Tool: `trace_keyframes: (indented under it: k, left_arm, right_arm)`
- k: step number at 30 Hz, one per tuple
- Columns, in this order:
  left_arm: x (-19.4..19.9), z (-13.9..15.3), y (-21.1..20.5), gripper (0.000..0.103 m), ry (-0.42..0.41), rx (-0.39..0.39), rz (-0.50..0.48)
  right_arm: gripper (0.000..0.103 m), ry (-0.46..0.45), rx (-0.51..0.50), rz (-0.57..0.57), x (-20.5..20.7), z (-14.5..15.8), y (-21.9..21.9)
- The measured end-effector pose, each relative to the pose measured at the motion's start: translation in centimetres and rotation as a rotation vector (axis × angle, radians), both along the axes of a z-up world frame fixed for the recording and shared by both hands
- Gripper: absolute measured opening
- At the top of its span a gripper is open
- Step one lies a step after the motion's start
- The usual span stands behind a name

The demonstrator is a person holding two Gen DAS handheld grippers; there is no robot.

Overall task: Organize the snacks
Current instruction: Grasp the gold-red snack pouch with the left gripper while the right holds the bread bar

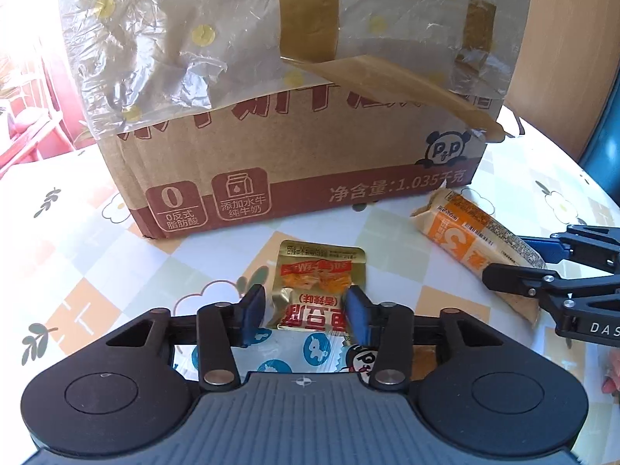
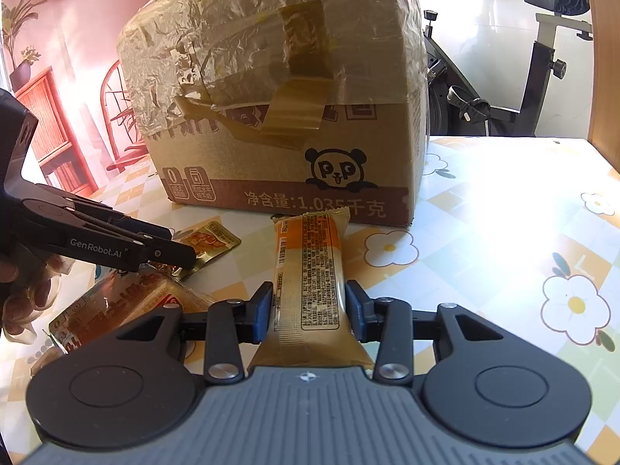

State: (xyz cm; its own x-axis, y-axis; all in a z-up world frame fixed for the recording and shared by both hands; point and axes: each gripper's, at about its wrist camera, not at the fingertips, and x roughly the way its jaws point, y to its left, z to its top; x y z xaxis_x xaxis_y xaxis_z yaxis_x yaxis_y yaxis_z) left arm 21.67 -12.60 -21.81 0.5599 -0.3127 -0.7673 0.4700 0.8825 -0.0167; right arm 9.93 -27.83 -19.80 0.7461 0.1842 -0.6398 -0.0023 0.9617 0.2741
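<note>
Home, living/dining area. Bench (image 2: 503,201) has a flower-print checked vinyl cover, the household kind. Exercise bike (image 2: 534,77) stands behind it by a bright white wall. On the other side: red wooden cabinet (image 2: 50,124) with a potted plant (image 2: 23,66) on top, red chair (image 2: 116,116) beside it. Taped-up snack carton (image 2: 279,116) on the bench.

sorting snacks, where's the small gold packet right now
In the left wrist view the gold packet lies on the table between the left gripper fingers, before the cardboard box.

Gold snack pouch (image 1: 316,286) and orange-white bar (image 2: 308,271) lie flat near the box (image 1: 294,178).
</note>
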Motion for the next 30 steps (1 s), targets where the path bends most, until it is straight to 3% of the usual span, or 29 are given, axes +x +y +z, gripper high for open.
trace_keyframes:
  k: [13,15,19,30]
  left_arm:
    - [-0.3,-0.5,-0.5,0.056,-0.007,0.037,-0.045]
    - [-0.2,-0.7,-0.2,0.067,-0.009,0.037,-0.031]
    - [-0.3,-1.1,0.4,0.076,-0.030,0.024,-0.011]
    - [-0.4,-1.0,0.3,0.074,-0.017,0.021,-0.057]
  right_arm:
    - [0.042,0.000,0.002,0.002,0.0,0.0,0.0]
    - [0.042,0.000,0.001,0.002,0.0,0.0,0.0]
    - [0.042,0.000,0.003,0.002,0.1,0.0,-0.1]
    - [0.042,0.000,0.004,0.005,0.0,0.0,-0.1]
